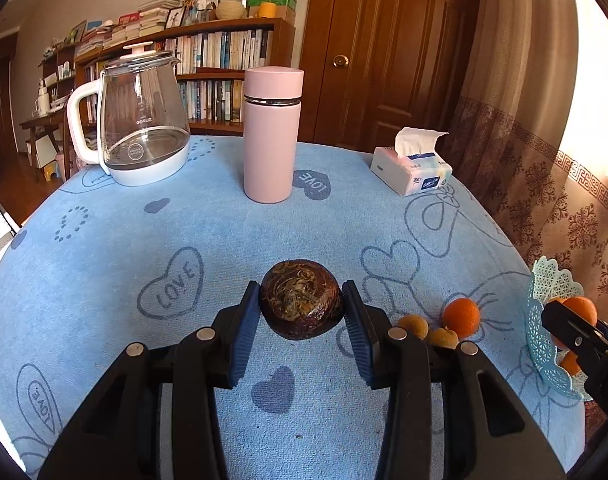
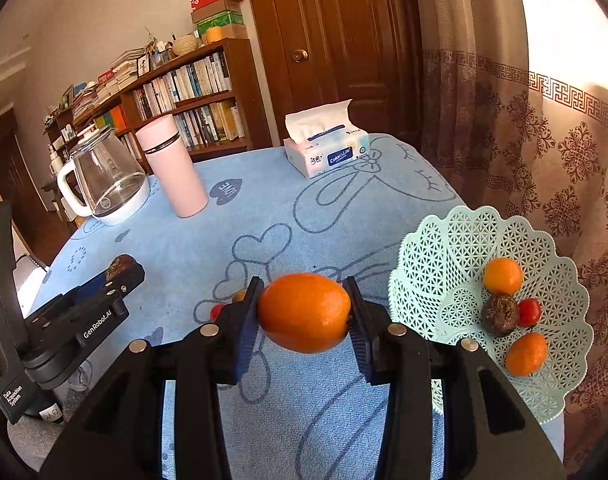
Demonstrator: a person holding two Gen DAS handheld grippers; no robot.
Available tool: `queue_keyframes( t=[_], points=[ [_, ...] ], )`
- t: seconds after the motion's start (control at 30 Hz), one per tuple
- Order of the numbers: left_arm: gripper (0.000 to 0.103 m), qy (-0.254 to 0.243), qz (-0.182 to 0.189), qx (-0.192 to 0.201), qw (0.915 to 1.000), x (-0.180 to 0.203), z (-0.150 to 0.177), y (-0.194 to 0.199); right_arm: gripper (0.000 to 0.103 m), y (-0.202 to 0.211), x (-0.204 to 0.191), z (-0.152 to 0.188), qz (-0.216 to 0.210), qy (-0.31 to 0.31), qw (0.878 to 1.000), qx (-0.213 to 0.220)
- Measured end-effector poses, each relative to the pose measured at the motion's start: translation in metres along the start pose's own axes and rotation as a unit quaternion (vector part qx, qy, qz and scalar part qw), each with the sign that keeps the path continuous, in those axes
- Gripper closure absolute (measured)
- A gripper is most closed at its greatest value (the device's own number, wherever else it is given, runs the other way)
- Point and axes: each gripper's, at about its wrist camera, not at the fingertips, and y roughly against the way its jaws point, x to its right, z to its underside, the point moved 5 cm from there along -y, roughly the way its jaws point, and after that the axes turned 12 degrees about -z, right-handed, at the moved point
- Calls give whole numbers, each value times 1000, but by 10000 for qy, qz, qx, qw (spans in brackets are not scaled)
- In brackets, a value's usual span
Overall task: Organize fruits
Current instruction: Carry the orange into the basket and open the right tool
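Note:
My left gripper (image 1: 302, 305) is shut on a dark brown, rough-skinned fruit (image 1: 301, 300), held above the blue cloth. My right gripper (image 2: 304, 312) is shut on an orange (image 2: 304, 312), also off the table. Just right of it stands the pale green lattice fruit basket (image 2: 436, 252), which holds two oranges (image 2: 502, 276), a dark brown fruit (image 2: 500, 314) and a small red fruit (image 2: 530, 312). In the left wrist view an orange (image 1: 460, 317) and two small tan fruits (image 1: 413, 326) lie on the cloth between the left gripper and the basket (image 1: 544, 320).
At the back of the blue cloth-covered table (image 1: 143, 248) stand a glass kettle (image 1: 139, 120), a pink flask (image 1: 271, 136) and a tissue pack (image 1: 412, 168). A patterned curtain (image 2: 544, 160) hangs close to the table's right edge, behind the basket.

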Motion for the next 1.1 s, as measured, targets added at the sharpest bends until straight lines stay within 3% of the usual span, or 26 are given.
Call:
queue_keyframes(
  t=[0.6,1.1],
  points=[
    [61,-365,174,76,9992,26,10,12,61,39,87,18,730,-808,9939,191],
    [61,-556,196,101,9982,36,17,15,59,42,126,34,1003,-1228,9873,117]
  ],
)
